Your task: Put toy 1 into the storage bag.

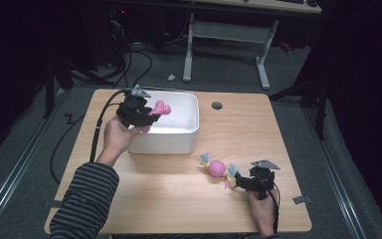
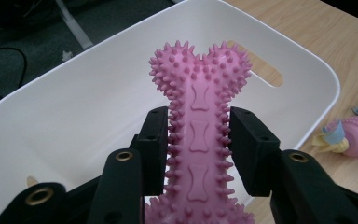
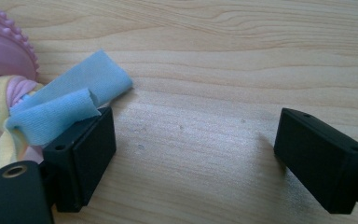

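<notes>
Table (image 1: 179, 199): light wood, bearing everything.
Bin (image 1: 186, 134): white, at the table's far left.
Left gripper (image 1: 146, 115): over the bin, jaws clamped on the pink spiky bone (image 2: 199, 126), held above the bin's inside.
Right gripper (image 1: 236, 183): on the table, jaws wide apart, gripping nothing.
Fringed ball toy (image 1: 218, 169): its blue strip (image 3: 70, 100) lies against one jaw.

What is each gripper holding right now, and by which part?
The left gripper clamps the pink spiky rubber bone by its shaft, over the white plastic bin. The right gripper is open, holding nothing.
</notes>
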{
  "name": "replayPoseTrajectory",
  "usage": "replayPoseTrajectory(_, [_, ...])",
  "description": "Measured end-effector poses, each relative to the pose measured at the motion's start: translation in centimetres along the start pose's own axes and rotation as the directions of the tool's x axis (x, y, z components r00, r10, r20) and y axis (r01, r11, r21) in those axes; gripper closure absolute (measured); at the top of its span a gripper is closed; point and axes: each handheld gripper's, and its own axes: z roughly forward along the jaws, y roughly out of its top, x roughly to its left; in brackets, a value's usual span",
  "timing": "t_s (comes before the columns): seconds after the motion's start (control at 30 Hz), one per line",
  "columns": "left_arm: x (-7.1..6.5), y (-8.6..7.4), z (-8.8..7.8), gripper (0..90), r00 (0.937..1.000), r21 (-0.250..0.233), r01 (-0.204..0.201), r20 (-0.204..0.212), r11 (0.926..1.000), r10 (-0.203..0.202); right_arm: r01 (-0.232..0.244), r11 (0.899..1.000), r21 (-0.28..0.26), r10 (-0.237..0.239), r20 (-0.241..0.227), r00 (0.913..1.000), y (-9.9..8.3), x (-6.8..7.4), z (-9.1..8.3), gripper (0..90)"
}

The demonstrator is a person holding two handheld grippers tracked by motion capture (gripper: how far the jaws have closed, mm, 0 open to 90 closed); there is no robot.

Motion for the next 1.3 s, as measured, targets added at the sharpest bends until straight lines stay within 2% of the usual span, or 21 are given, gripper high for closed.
replayPoseTrajectory(0.4, [0.5, 0.0, 1.8, 58.7, 0.9996, 0.020, 0.025, -0.014, 0.9995, -0.025, -0.002, 1.000, -0.001, 0.002, 0.000, 1.0000, 0.0, 0.0, 0.0, 12.7])
replayPoseTrajectory(0.53, [0.5, 0.0, 2.2, 58.7, 0.9995, 0.031, 0.018, -0.027, 0.9994, -0.017, -0.006, 1.000, 0.000, 0.006, 0.000, 1.0000, 0.0, 0.0, 0.0, 13.0])
replayPoseTrajectory(1.0, [0.0, -0.2, 3.5, 56.9, 0.9996, 0.084, 0.006, -0.028, 0.9964, -0.004, -0.005, 1.000, -0.002, 0.005, -0.001, 1.0000, 0.0, 0.0, 0.0, 13.0])
replayPoseTrajectory(1.13, [-0.1, 0.2, 2.7, 47.4, 0.9992, 0.026, 0.038, -0.010, 0.9989, -0.038, -0.004, 1.000, -0.002, 0.004, -0.001, 1.0000, 0.0, 0.0, 0.0, 13.1])
replayPoseTrajectory(1.2, [-0.1, 0.3, 2.2, 43.7, 0.9992, 0.005, 0.039, -0.011, 0.9992, -0.039, -0.003, 1.000, -0.003, 0.003, -0.002, 1.0000, 0.0, 0.0, 0.0, 13.2])
replayPoseTrajectory(1.3, [-0.2, 0.2, 1.6, 40.0, 0.9994, 0.003, 0.030, -0.017, 0.9996, -0.030, 0.000, 1.000, -0.003, 0.000, -0.002, 1.0000, 0.0, 0.0, 0.0, 13.3])
